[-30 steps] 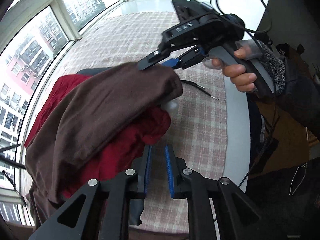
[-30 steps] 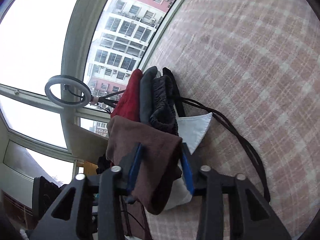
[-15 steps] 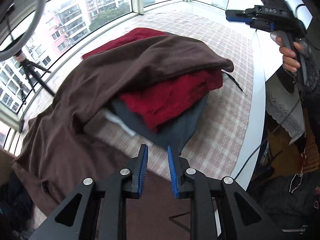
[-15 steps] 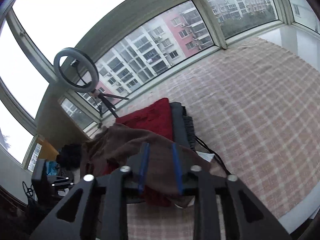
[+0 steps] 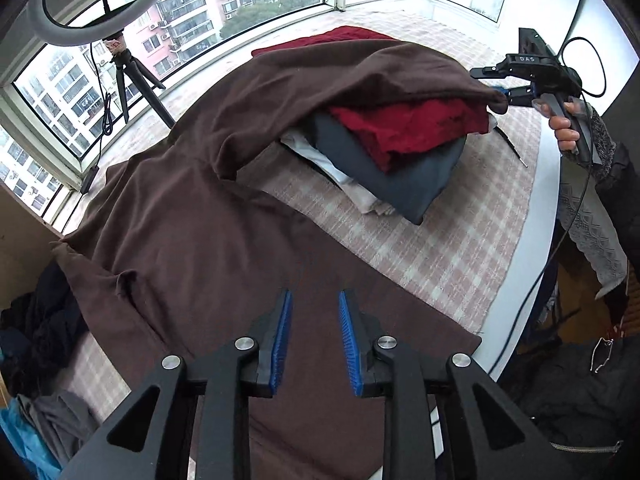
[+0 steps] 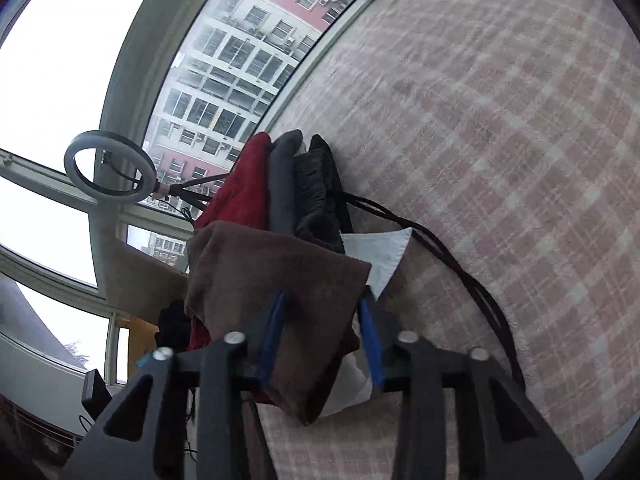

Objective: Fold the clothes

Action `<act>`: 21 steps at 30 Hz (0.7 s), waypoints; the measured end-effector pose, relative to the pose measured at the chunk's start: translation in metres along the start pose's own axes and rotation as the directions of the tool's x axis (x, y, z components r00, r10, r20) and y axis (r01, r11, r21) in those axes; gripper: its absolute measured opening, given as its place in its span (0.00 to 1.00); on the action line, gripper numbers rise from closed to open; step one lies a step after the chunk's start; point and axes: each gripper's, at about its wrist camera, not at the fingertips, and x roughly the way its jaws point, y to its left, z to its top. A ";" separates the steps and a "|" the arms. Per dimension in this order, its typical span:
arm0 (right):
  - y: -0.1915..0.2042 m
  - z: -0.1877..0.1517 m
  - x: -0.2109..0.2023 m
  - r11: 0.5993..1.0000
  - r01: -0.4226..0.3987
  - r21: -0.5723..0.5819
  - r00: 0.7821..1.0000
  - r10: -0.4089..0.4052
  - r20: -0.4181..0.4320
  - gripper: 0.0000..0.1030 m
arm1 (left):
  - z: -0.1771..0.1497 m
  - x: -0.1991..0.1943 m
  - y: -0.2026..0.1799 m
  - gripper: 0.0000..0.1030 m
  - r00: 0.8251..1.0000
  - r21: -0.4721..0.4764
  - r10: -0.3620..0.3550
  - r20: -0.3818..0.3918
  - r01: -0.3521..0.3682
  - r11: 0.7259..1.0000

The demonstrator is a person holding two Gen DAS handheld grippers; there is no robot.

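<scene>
A large brown garment [image 5: 192, 216] lies spread over the checked bed cover, one end draped over a stack of folded clothes: red [image 5: 408, 128], grey [image 5: 404, 176] and white [image 5: 340, 176]. My left gripper [image 5: 314, 336] is open and empty above the near part of the brown garment. My right gripper [image 5: 500, 94] is at the far right of the stack, with the brown cloth's corner between its jaws. In the right wrist view the right gripper [image 6: 324, 340] has brown cloth [image 6: 276, 280] between its blue pads, which stand apart; the cloth fills the gap.
A ring light on a tripod [image 5: 92, 8] stands by the windows at the back left. A heap of dark clothes [image 5: 36, 332] lies at the left. The bed edge [image 5: 532, 240] runs down the right. A black cord [image 6: 460, 256] trails from the stack.
The left gripper has pulled back and lowered toward the near part of the brown garment. The right gripper has gone from above the stack back down to the brown cloth's corner at the stack.
</scene>
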 end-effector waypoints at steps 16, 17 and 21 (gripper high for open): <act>0.187 -0.035 -0.035 0.869 0.137 -0.475 0.987 -0.078 0.142 0.03 | -0.012 -0.010 0.005 0.24 0.999 -0.022 -0.007 0.049 0.008 1.000; 0.204 -0.045 -0.028 0.849 0.132 -0.512 0.988 -0.074 0.132 0.03 | -0.018 -0.012 0.010 0.24 0.999 -0.038 -0.001 0.052 0.003 0.999; 0.282 -0.101 0.014 0.716 0.074 -0.695 0.997 -0.066 0.038 0.03 | -0.051 -0.020 0.035 0.25 0.997 -0.108 0.016 0.070 -0.009 0.994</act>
